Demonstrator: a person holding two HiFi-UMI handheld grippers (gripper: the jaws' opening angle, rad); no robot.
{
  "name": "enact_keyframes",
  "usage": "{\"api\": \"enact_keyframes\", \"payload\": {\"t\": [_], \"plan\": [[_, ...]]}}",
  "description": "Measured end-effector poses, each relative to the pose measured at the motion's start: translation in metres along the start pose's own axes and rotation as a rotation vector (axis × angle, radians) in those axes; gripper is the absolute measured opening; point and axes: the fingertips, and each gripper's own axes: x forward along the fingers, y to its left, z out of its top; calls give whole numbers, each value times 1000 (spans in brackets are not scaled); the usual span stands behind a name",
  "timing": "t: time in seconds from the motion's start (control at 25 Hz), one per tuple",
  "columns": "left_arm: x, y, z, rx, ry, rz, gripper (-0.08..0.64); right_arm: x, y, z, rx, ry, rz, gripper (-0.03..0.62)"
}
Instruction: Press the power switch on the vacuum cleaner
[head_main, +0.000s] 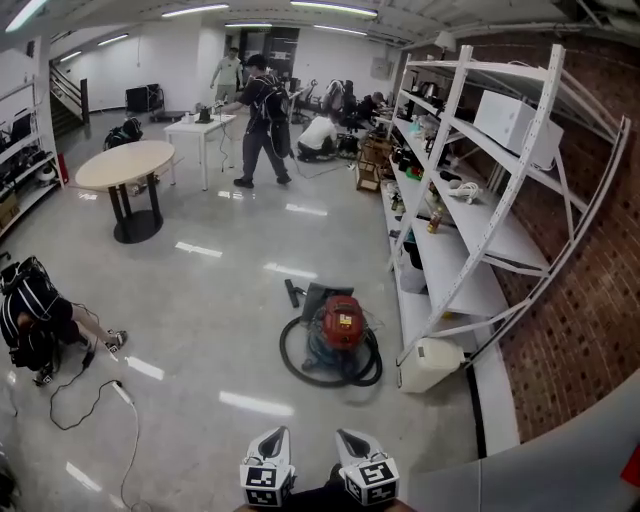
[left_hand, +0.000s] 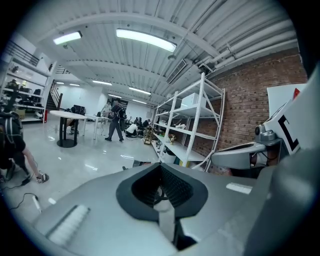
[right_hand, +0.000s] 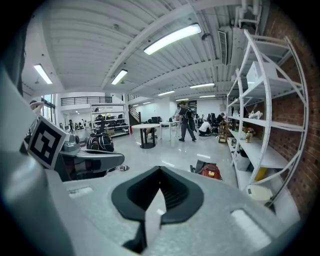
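Note:
A red vacuum cleaner (head_main: 342, 325) stands on the glossy floor beside the shelving, with its black hose (head_main: 297, 366) coiled around it. It also shows small in the right gripper view as the red vacuum cleaner (right_hand: 211, 171), beyond the jaws. Both grippers are held low at the bottom edge of the head view, well short of the vacuum. The left gripper (head_main: 275, 434) (left_hand: 160, 168) is shut with nothing in it. Beside it, the right gripper (head_main: 349, 436) (right_hand: 160, 170) is shut and empty too. No switch can be made out at this distance.
White metal shelving (head_main: 470, 200) runs along the brick wall on the right. A white box (head_main: 430, 363) lies at its foot. A seated person (head_main: 35, 315) and a loose cable (head_main: 100, 392) are at left. Farther back are a round table (head_main: 125, 165) and people.

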Motion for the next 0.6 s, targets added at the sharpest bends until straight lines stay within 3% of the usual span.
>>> {"api": "enact_keyframes", "payload": {"t": [0.6], "plan": [[-10, 25, 0, -34, 19, 75, 15, 29, 12, 5, -32, -3, 51, -8]]}}
